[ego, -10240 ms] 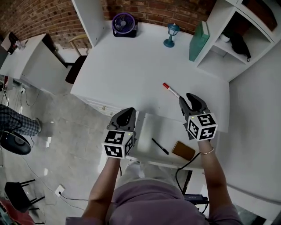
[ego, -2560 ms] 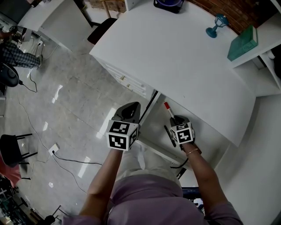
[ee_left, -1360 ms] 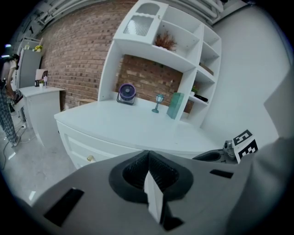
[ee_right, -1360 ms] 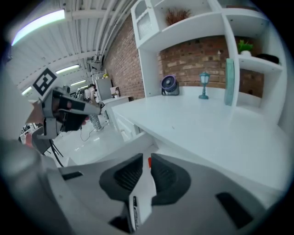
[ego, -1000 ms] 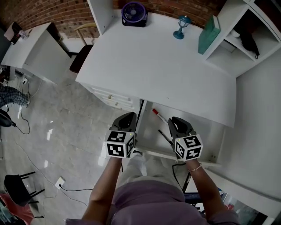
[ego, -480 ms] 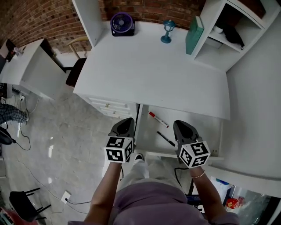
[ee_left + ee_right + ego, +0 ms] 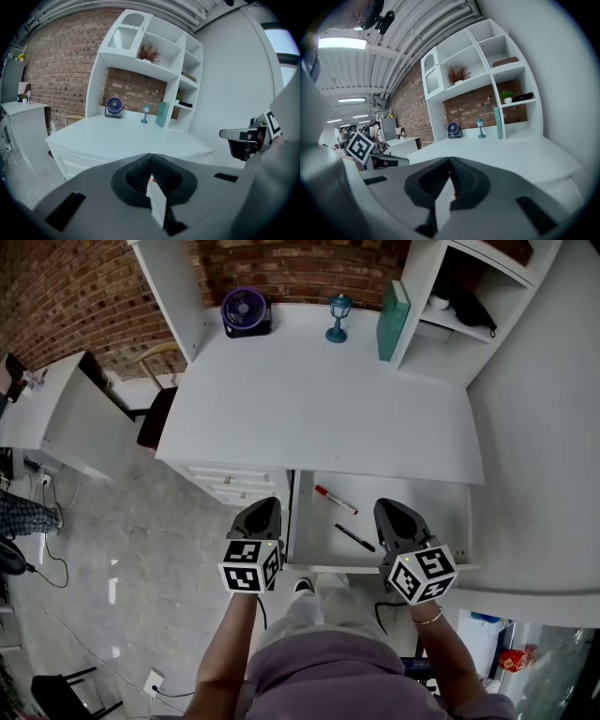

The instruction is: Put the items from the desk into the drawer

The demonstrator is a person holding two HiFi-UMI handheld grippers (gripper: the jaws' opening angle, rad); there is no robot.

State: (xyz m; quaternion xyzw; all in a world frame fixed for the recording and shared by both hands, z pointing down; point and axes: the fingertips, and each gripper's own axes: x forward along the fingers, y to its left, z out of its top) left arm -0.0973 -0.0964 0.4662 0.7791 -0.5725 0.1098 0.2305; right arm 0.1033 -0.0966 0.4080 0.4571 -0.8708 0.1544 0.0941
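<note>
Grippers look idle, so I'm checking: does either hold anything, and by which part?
Nothing is held. The left gripper and right gripper both have their jaws shut on nothing.

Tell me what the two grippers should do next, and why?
Probably nudge the open drawer shut. The red-capped marker and the black pen already lie inside it. The left gripper and the right gripper sit near its front edge, fingers closed on nothing.

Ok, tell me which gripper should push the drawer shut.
Probably right. The right gripper sits at the front edge of the drawer, jaws shut and empty; the left gripper hangs outside its left wall.
</note>
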